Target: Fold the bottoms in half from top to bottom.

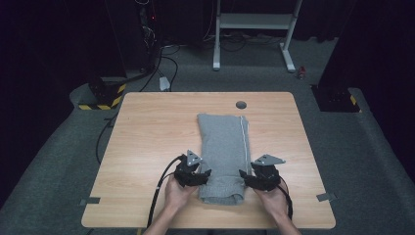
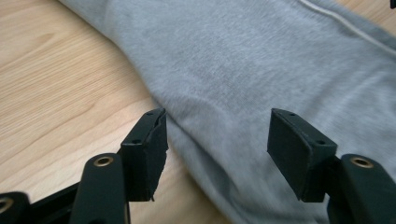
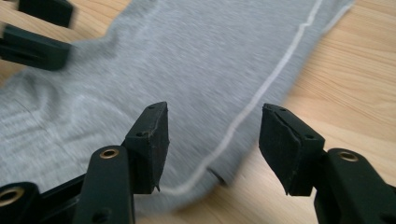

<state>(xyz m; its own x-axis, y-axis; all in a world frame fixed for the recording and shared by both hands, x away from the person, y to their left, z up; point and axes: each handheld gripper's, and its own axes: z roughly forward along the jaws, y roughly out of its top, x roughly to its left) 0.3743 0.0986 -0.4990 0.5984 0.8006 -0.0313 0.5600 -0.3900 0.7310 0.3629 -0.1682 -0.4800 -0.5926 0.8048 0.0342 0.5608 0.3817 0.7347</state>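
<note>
Lying: grey folded garment (image 1: pixel 223 156) at centre of the wooden table (image 1: pixel 147 147), its white stripe (image 1: pixel 242 142) along the right edge.
Left gripper (image 1: pixel 205 175): lower centre-left of the high view, at the garment's left edge; jaws apart, pads clear of the cloth, holding nothing.
Right gripper (image 1: pixel 244 175): lower centre-right, at the striped edge; jaws apart, empty.
Hands: one behind each gripper, at the bottom edge.

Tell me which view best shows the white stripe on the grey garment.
The right gripper view: the white stripe runs sharp and close along the grey garment. The high view shows it small and thin along the right side. The left gripper view catches a short piece at the top.
</note>
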